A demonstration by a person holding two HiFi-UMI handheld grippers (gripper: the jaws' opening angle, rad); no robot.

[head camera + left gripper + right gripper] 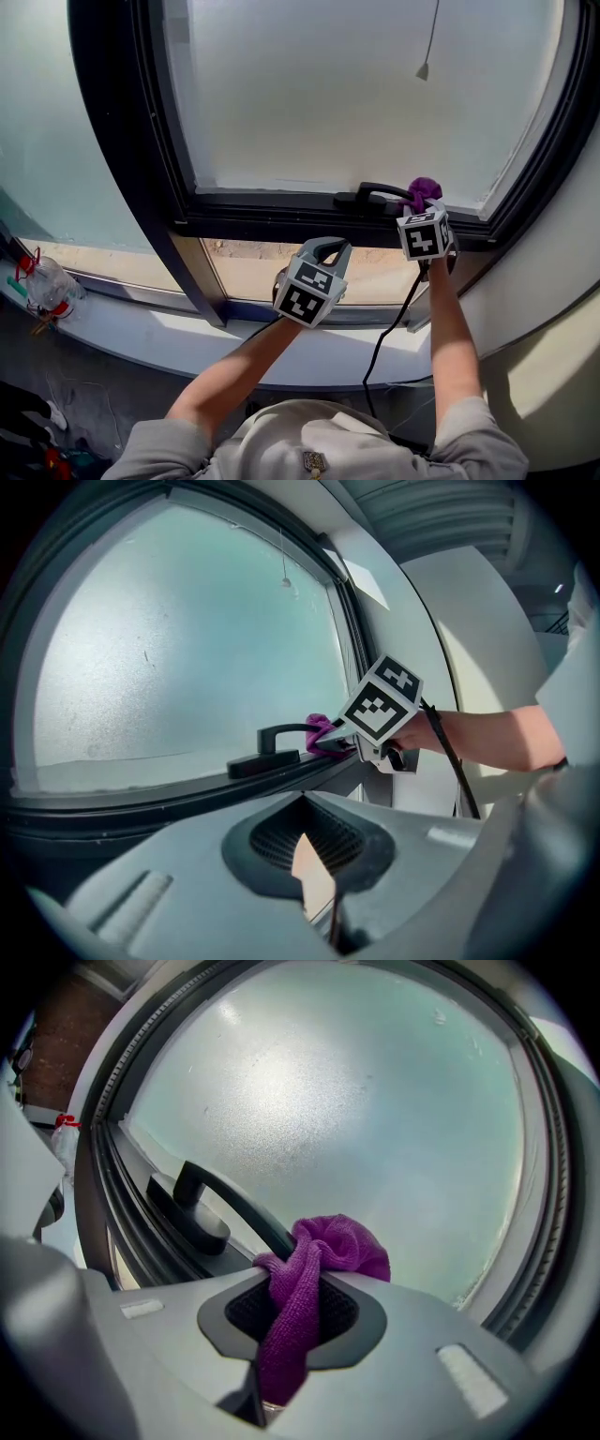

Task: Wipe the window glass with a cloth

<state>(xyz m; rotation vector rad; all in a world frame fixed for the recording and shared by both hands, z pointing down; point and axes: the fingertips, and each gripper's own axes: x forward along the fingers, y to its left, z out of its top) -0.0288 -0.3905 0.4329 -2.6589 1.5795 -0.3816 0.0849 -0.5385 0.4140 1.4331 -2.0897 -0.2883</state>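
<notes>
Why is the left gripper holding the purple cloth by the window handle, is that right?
No, it is the right gripper that holds the purple cloth by the window handle. The right gripper view shows the cloth pinched between its jaws.

1. The window glass (356,94) is frosted, pale and evenly bright, set in a thick black frame (122,141).
2. A thin cord (424,70) hangs in front of it near the top.
3. Underneath, a clear lower pane (272,267) shows sunlit sandy ground.
4. The white sill (122,328) catches sun; the wall (553,309) on the right is white and partly shadowed.
5. The floor (37,403) lies dark.
</notes>
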